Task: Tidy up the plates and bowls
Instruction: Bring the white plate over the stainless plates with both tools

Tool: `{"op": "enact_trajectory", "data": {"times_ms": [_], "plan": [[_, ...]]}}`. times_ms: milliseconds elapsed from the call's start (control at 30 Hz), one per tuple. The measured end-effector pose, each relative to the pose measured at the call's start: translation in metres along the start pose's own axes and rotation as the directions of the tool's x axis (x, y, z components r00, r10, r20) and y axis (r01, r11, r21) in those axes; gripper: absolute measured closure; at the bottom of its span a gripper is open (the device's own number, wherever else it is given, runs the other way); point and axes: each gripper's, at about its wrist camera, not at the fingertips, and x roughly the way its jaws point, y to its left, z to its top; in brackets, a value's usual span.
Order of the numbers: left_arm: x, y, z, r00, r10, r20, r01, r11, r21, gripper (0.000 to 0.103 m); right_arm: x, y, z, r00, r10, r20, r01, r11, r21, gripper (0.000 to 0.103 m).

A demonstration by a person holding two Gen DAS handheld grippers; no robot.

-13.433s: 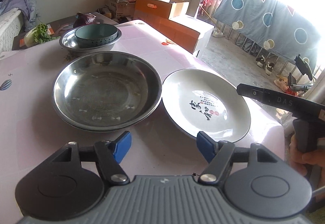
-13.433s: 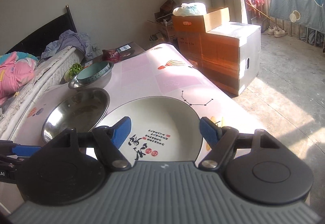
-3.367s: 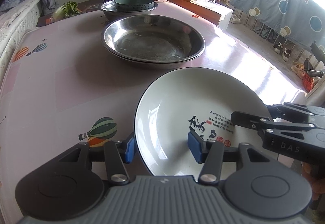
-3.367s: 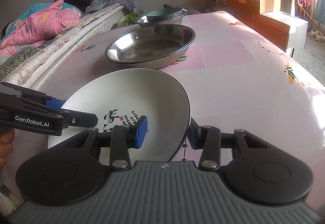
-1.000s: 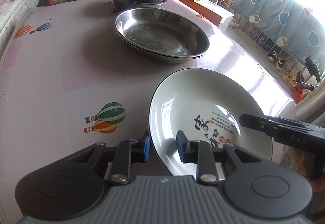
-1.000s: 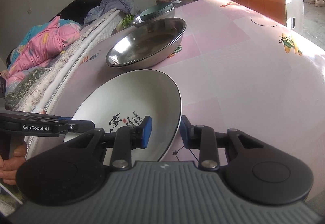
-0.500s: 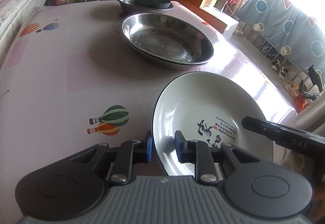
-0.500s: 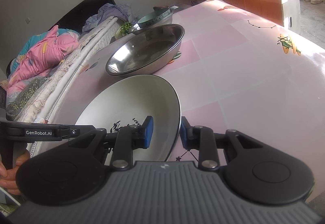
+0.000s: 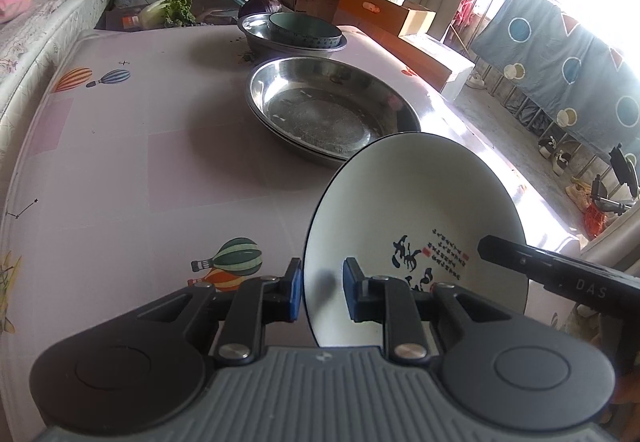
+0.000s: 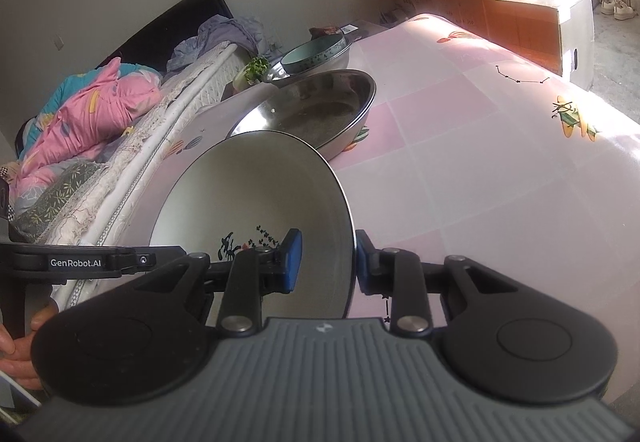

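The left gripper (image 9: 322, 292) and the right gripper (image 10: 326, 260) both pinch the white plate's (image 9: 416, 209) rim, lifting it just in front of the big steel basin (image 9: 332, 109).

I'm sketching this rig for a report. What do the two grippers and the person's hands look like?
Both the left gripper and the right gripper are black, with blue finger pads, silver pivot screws and a grey ribbed body. One side bar reads "GenRobot.AI", the other "DAS". A bare hand shows; no sleeve or cable is visible.
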Motion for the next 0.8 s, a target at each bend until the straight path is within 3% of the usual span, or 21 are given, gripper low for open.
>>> {"op": "enact_trajectory", "data": {"times_ms": [433, 800], "plan": [[0.005, 0.004, 0.039, 0.999, -0.006, 0.049, 0.008, 0.999, -0.035, 0.081, 0.016, 0.002, 0.040, 1.000, 0.011, 0.017, -0.012, 1.000, 0.029, 0.076], [0.044, 0.017, 0.092, 0.998, 0.029, 0.063, -0.025, 0.998, -0.064, 0.081, 0.076, -0.009, 0.105, 1.000, 0.024, 0.003, -0.024, 0.998, 0.050, 0.076]]}}
